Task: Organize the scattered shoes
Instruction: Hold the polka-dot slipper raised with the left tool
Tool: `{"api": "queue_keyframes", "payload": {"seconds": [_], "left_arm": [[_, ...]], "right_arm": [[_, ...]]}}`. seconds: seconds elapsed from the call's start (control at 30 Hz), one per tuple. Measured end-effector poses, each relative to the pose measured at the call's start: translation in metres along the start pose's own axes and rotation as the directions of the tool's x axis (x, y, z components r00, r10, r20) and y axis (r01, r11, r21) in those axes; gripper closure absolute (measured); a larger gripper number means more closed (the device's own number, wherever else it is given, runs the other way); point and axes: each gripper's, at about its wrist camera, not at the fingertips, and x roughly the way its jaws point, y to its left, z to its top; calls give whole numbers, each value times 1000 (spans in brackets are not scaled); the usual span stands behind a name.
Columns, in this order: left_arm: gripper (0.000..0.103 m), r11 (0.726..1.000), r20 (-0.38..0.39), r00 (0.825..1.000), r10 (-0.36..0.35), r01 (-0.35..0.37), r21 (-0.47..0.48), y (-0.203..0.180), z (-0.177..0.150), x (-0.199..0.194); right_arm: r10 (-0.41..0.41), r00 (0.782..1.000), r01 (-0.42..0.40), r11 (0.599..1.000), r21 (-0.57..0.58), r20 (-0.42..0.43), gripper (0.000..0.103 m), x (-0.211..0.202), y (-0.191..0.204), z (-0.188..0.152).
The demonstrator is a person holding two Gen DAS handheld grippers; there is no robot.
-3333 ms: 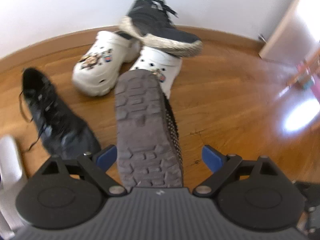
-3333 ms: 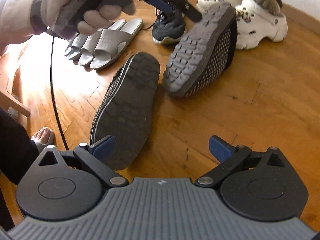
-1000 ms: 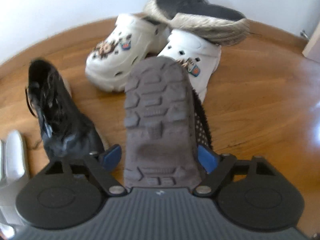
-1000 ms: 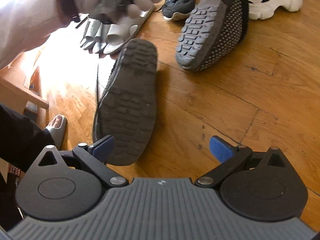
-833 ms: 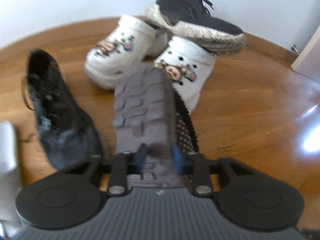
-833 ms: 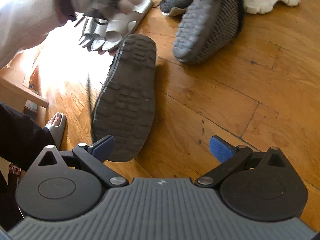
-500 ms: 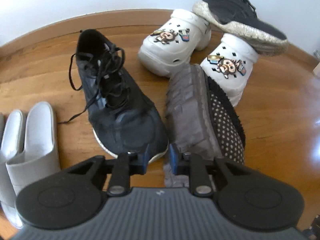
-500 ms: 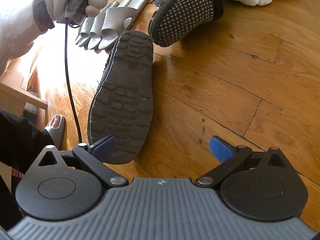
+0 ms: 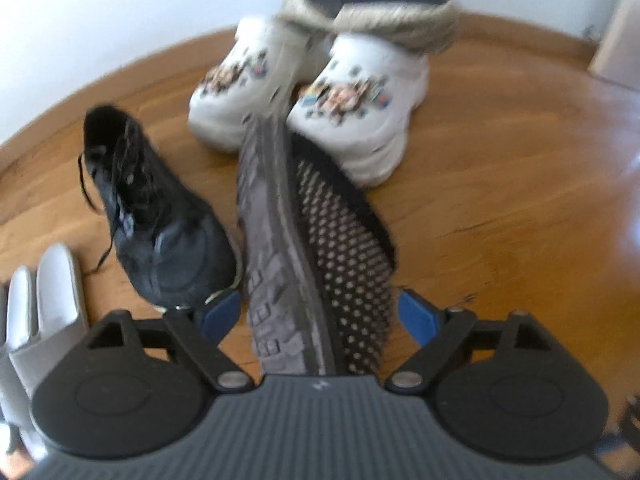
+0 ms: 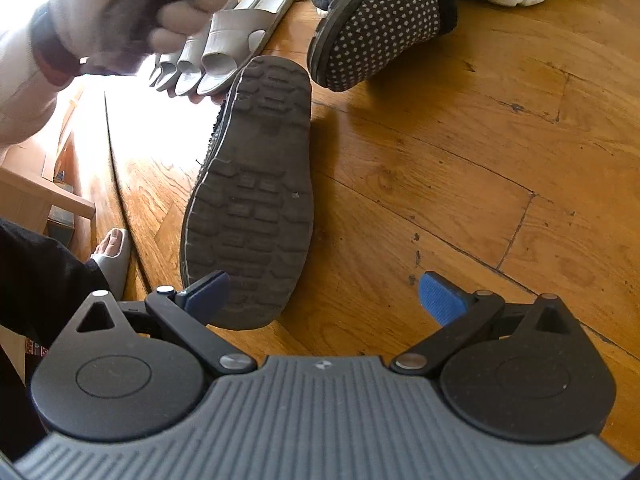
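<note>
A black polka-dot slipper lies tilted on its side between the fingers of my left gripper, which is open around its heel. It also shows in the right wrist view, under the gloved hand. Its mate lies sole up on the wood floor, just ahead of my open, empty right gripper. A black sneaker stands left of the tilted slipper. Two white clogs sit behind, with another black sneaker on top of them.
Grey slides are lined up at the left; they also show in the left wrist view. A white wall runs behind the shoes. A person's foot and wooden furniture are at the left.
My left gripper was shut on the polka-dot slipper's sole edge half a second ago and has opened. The slipper has turned from sole-up towards its side. The right gripper has stayed open.
</note>
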Motion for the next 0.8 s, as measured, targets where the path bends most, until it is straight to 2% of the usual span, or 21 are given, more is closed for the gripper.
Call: {"api": "queue_keyframes", "payload": {"seconds": [0.03,0.13,0.17,0.33,0.37,0.47,0.63,0.73,0.8], "left_arm": [[19,1000,-11,1000,3,-3,-20,3,1,5],[40,997,-25,998,-52,50,-63,12,-4,5],[43,996,-21,998,-53,52,-67,14,-6,2],[53,992,1,997,-76,76,-97,26,-13,-1],[55,986,0,995,-98,97,-137,37,-14,-2],[59,968,10,989,-145,144,-208,52,-17,-5],[61,948,59,978,-198,206,-242,62,-18,-16],[62,919,89,962,-259,274,-283,69,-17,-28],[62,905,95,957,-275,291,-310,73,-17,-28]], "right_arm": [[0,1000,0,1000,0,0,1,0,0,0],[-3,1000,3,1000,6,-6,1,1,0,-3],[-3,1000,3,1000,8,-7,1,1,-1,-3],[1,1000,0,1000,9,-14,1,2,-1,-4],[2,1000,-2,1000,8,-14,1,2,-1,-4],[6,1000,-6,1000,5,-19,1,4,0,-4],[9,999,-9,1000,11,-31,1,8,-1,-4],[12,999,-12,1000,11,-36,1,10,0,-4],[14,999,-13,1000,11,-39,1,11,1,-4]]}}
